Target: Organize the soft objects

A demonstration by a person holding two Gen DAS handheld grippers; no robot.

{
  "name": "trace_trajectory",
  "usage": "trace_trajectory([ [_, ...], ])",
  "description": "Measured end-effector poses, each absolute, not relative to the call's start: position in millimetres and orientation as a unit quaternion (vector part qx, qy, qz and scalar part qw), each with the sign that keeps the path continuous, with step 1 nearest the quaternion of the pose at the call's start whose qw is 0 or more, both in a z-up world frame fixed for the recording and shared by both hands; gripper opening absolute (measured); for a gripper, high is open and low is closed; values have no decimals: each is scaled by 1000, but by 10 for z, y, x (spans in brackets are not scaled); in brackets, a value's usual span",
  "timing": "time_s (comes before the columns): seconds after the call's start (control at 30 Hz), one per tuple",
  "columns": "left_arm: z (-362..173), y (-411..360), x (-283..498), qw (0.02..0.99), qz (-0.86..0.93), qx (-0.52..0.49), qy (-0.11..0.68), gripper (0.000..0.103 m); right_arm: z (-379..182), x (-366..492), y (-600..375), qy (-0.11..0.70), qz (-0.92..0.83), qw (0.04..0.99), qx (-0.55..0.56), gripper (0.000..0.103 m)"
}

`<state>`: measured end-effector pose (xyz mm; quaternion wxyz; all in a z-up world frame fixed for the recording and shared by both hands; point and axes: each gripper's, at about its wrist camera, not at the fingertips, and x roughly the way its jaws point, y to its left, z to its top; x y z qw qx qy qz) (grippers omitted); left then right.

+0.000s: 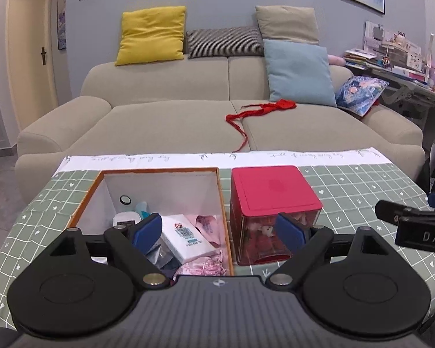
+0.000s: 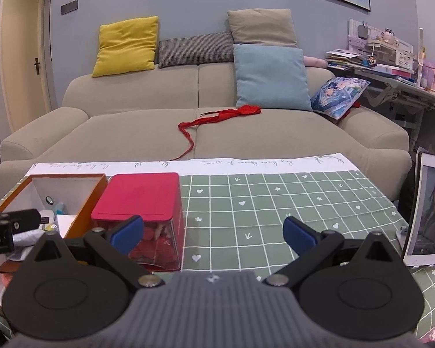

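Note:
An open orange-rimmed box [image 1: 90, 194] holds pink cloth items [image 1: 206, 265], a white packet [image 1: 187, 239] and small gadgets. Beside it on the right stands a clear box with a red lid [image 1: 274, 190] holding soft toys. My left gripper [image 1: 219, 230] is open and empty, hovering over the gap between the two boxes. My right gripper [image 2: 214, 236] is open and empty above the green checked tablecloth [image 2: 275, 208], right of the red-lidded box [image 2: 139, 195]. The orange box [image 2: 97, 187] shows at the left in the right wrist view. A red ribbon [image 1: 246, 110] lies on the sofa.
A beige sofa [image 1: 165, 121] with yellow, striped, beige, blue and printed cushions stands behind the table. A tablet [image 2: 427, 211] stands at the table's right edge. A cluttered desk [image 2: 391, 66] is at the far right. A door [image 1: 29, 43] is at the left.

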<state>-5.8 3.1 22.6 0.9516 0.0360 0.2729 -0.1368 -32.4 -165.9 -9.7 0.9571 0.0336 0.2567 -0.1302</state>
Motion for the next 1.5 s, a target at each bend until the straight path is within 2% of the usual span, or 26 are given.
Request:
trace_trajectory([
  [1.5, 186, -40, -85, 945, -164, 50, 279, 103, -145, -296, -1564, 294, -97, 950, 35, 100],
])
